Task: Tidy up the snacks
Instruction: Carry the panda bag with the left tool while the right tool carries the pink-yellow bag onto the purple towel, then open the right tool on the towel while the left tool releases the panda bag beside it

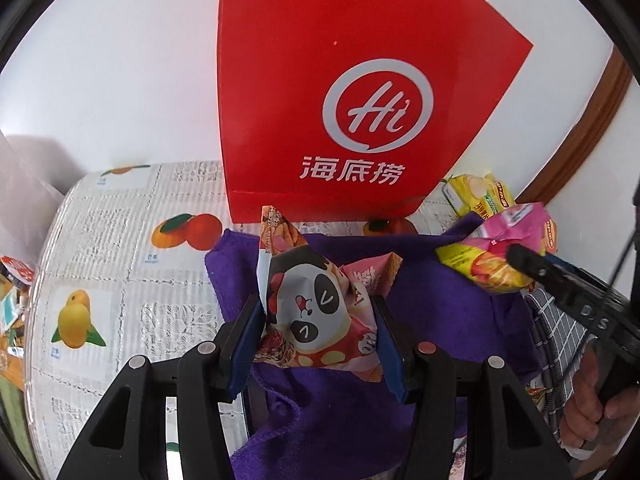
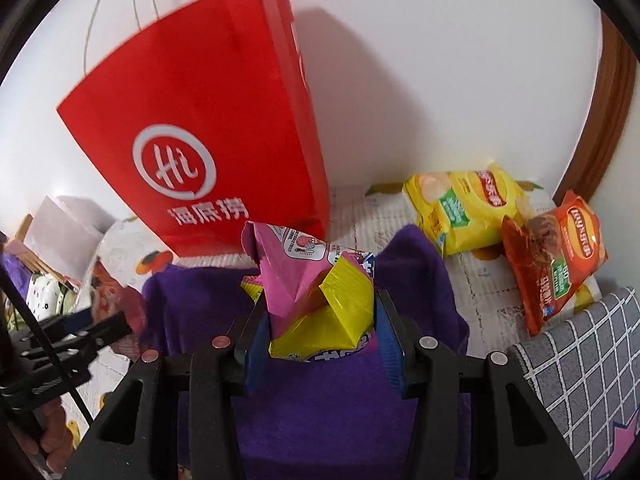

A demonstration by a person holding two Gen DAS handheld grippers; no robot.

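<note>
My left gripper [image 1: 316,312] is shut on a pink snack packet with a panda face [image 1: 316,312], held just above a purple cloth [image 1: 432,304]. My right gripper [image 2: 320,300] is shut on a crumpled pink and yellow snack packet [image 2: 308,280] over the same purple cloth [image 2: 320,408]. In the left wrist view that pink and yellow packet [image 1: 492,256] hangs at the right, in the right gripper's black fingers [image 1: 536,272]. In the right wrist view the left gripper [image 2: 100,326] shows at the left edge with its packet [image 2: 108,280].
A tall red paper bag [image 1: 340,80] stands against the white wall behind the cloth. A yellow chip bag [image 2: 464,212] and an orange-red chip bag [image 2: 556,268] lie at the back right. A grey checked cloth [image 2: 592,364] lies at the right. A fruit-print tablecloth [image 1: 120,248] covers the table.
</note>
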